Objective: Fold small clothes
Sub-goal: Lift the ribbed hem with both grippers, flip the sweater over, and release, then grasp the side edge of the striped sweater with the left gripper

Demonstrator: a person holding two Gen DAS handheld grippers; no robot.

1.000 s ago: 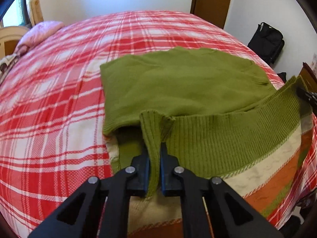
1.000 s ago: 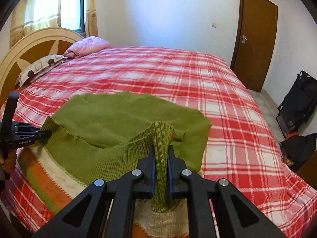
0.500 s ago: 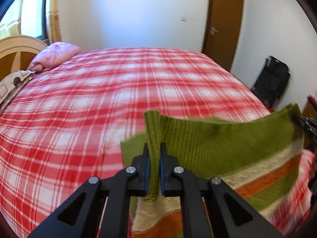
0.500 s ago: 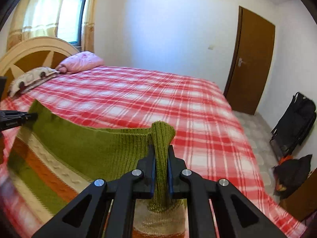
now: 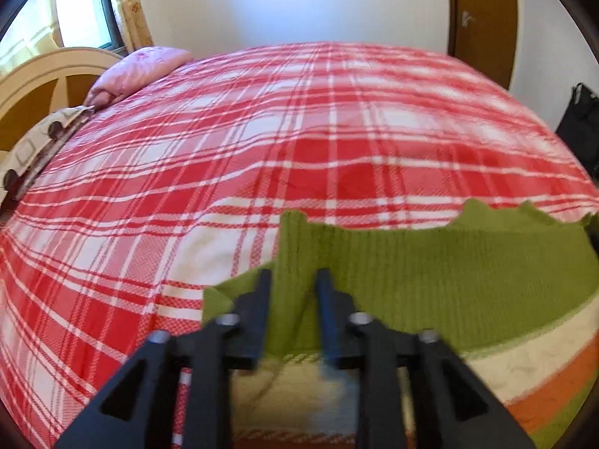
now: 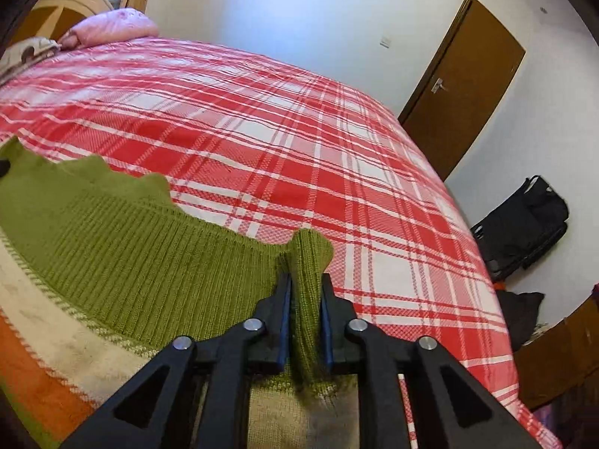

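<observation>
A red plaid bed [image 5: 299, 142] fills the room, pink pillow [image 5: 138, 71] at 10 o'clock, brown door [image 6: 460, 82] at 2 o'clock. The green sweater [image 5: 430, 280] lies along its near edge, bare plaid beyond. Left gripper [image 5: 292, 280] and right gripper [image 6: 305, 284] have just been opening, ribbed hem loose between spread jaws.

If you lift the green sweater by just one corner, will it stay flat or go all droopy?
Probably droopy. The sweater is soft knit: its hem puckers where it sits between the right gripper's jaws, which have just been opening. Its top edge looks wavy, so it likely sags under its own weight. The ribbed wool probably won't slide much on the bedspread.
</observation>
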